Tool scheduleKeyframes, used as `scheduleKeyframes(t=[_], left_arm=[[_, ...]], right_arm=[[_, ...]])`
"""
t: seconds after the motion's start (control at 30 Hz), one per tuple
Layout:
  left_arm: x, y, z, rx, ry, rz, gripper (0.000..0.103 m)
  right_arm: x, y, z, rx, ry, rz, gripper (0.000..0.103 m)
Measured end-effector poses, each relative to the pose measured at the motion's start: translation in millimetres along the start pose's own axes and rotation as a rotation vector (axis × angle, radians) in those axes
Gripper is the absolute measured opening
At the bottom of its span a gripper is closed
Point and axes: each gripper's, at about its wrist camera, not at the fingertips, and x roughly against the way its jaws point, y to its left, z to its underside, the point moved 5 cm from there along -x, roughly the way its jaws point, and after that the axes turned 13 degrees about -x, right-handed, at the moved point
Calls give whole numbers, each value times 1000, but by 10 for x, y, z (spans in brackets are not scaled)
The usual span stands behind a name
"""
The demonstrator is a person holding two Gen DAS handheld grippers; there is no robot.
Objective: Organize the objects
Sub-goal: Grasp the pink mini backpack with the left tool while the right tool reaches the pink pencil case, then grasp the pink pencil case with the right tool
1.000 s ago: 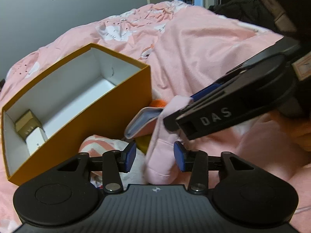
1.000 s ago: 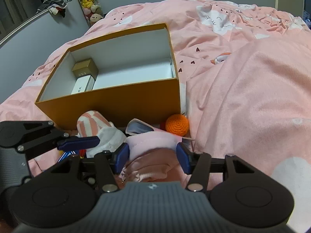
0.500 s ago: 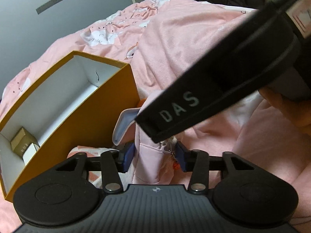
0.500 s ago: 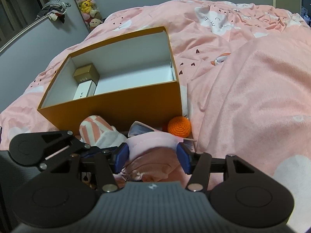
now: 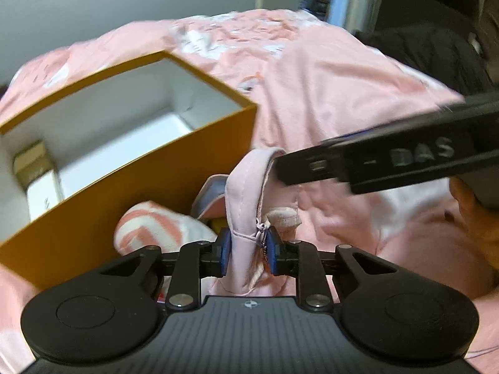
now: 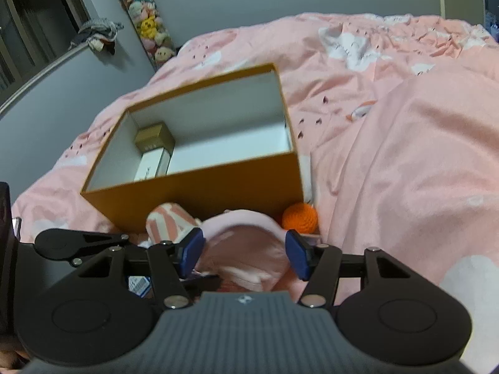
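An open orange box [image 5: 131, 184] with a white inside sits on the pink bed; it also shows in the right wrist view [image 6: 199, 187]. Two small cartons [image 6: 154, 143] lie in its left end. My left gripper [image 5: 248, 249] is shut on a pink zip pouch [image 5: 249, 193] held upright beside the box. My right gripper [image 6: 243, 251] is open around the same pouch [image 6: 246, 246]; its fingers [image 5: 312, 165] reach the pouch's top in the left wrist view. A striped pink-and-white sock [image 5: 149, 227] and an orange yarn ball [image 6: 299, 216] lie against the box front.
Pink bedding [image 6: 405, 155] with rumpled folds covers everything around the box. A column of plush toys [image 6: 146, 25] stands by the far wall. A dark garment [image 5: 436, 53] lies at the bed's far right. A small printed packet [image 6: 137, 283] lies under my left gripper.
My left gripper has closed on the pink pouch and lifted it upright. My right gripper has opened wider and drawn back a little, and both views have risen above the box.
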Motion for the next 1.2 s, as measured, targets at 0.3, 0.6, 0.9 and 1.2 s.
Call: scheduleKeyframes(t=[0.3, 0.6, 0.9, 1.2], left_arm=[[59, 576, 137, 362, 74, 9, 26], [83, 656, 199, 427, 90, 10, 26], [84, 694, 215, 447, 81, 14, 25], [162, 694, 234, 469, 28, 64, 24]], right_arm=[[-267, -159, 20, 44, 103, 64, 49], [-617, 244, 139, 561, 195, 88, 48], [-908, 417, 149, 770, 259, 39, 36], [-868, 394, 191, 729, 260, 60, 28]])
